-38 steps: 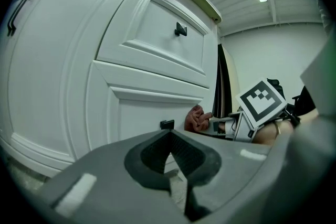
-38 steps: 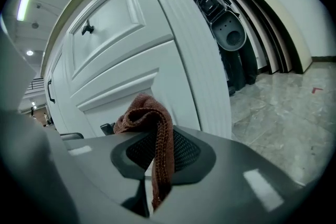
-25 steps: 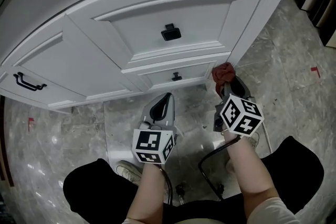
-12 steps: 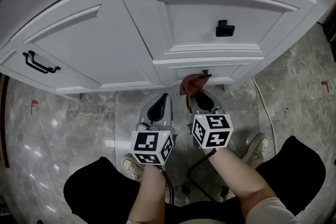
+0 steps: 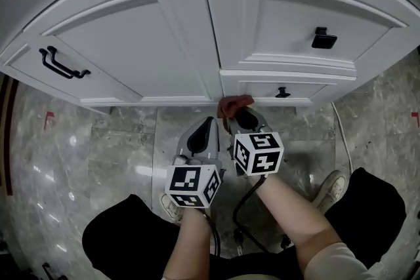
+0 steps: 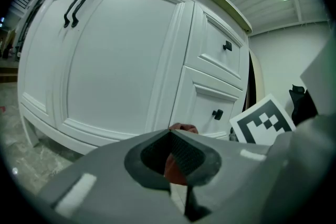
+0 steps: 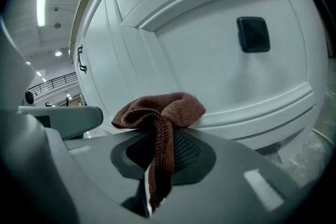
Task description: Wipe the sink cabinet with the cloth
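While grey marbled floor tiles (image 5: 98, 154) spread out before it, the white curved sink cabinet (image 5: 190, 29) fills the top of the head view. At the cabinet's left end a door carries a black bar handle (image 5: 62, 62). Near the cabinet's foot, below the seam between door and drawers, the left gripper (image 5: 207, 122) points at the base with its jaws together and nothing between them, short of the woodwork. Its forearm (image 5: 187, 239) reaches straight forward. Just beside it, the right gripper (image 5: 237, 113) has its jaws clamped on a reddish-brown cloth (image 5: 235, 102). The bunched cloth presses against the cabinet's bottom moulding, under the small lower drawer with the black knob (image 5: 282, 92). The right forearm (image 5: 289, 206) angles in from the right. Above that drawer, a larger drawer bears a square black pull (image 5: 323, 38). By the cabinet's right end a white cable (image 5: 341, 134) trails over the floor.
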Tool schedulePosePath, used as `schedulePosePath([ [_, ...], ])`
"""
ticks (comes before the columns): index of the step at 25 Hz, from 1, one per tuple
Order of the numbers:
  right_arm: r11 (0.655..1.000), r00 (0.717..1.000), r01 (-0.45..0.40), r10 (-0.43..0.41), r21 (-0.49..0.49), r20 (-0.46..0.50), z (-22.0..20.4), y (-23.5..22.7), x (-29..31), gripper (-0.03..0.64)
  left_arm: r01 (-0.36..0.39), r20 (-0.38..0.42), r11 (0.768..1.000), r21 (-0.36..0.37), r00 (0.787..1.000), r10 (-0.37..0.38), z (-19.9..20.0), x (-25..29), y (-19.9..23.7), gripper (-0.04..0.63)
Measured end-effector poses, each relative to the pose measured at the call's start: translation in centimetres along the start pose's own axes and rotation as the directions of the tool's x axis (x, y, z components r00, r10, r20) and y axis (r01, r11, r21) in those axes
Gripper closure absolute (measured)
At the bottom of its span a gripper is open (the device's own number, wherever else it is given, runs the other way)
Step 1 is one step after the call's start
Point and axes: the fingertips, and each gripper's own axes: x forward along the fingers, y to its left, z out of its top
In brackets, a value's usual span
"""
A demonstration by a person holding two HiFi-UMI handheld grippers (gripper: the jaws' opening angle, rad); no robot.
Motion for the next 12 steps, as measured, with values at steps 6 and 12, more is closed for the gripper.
schedulePosePath([
  [6, 0.998, 0.998, 0.059, -0.059, 0.027, -0.007, -0.1, -2.8, -0.7, 0.528, 0.019, 0.008, 1.000, -0.001, 1.000, -0.019, 0.4, 1.0, -1.1, 0.595],
  [12, 0.995, 0.996, 0.092, -0.092, 0.027, -0.003, 0.4, -5.7, -2.6, 0.528, 0.045, 0.001, 0.999, -0.006, 0.999, -0.045, 0.2, 2.2, -3.3, 0.595],
])
